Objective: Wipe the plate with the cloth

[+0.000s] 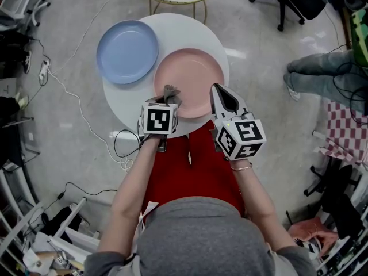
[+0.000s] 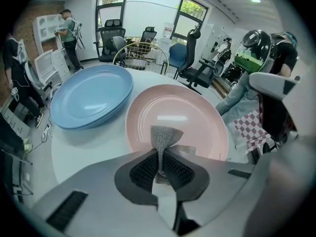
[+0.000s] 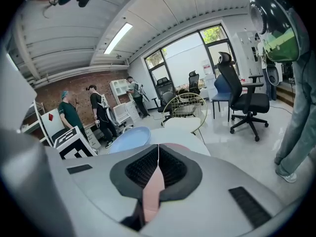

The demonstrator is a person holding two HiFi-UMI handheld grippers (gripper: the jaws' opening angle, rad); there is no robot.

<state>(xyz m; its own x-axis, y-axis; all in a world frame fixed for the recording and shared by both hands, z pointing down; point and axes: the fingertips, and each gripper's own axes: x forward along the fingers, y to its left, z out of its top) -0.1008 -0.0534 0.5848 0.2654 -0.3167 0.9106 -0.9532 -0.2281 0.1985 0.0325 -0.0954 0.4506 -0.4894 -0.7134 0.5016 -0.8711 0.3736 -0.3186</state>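
We held the left hand-held gripper [image 1: 169,98] [image 2: 160,154] closed on the cloth [image 1: 171,91] [image 2: 165,135], a small grey knitted piece pinched between the ribbed pads. In the left gripper view its upper end fanned out above the tips and a flat part lay on the pink plate [image 1: 192,73] [image 2: 173,110]. From the head view the cloth sat at the near left edge of that plate, just inside the rim.

The pink plate rested on the round white worktop [image 1: 129,99] [image 2: 84,149], on its right half. A blue plate [image 1: 126,50] [image 2: 91,95] lay to its left and farther from us. The two rims were close together or touching, and we could not tell which. The blue one reached past the worktop's left edge.

Our right hand-held gripper [image 1: 217,89] [image 3: 158,154] had its jaws brought together, the tips meeting in a thin line with nothing pinched there. Pink showed through the gap lower down between them. In the head view its tip stood over the near right rim of the pink plate; whether it touched the plate we could not make out.

On the grey floor [image 1: 69,148] a white cable [image 1: 80,114] trailed off to the left of the worktop, and a black office chair [image 1: 287,2] stood well beyond it at the upper right.
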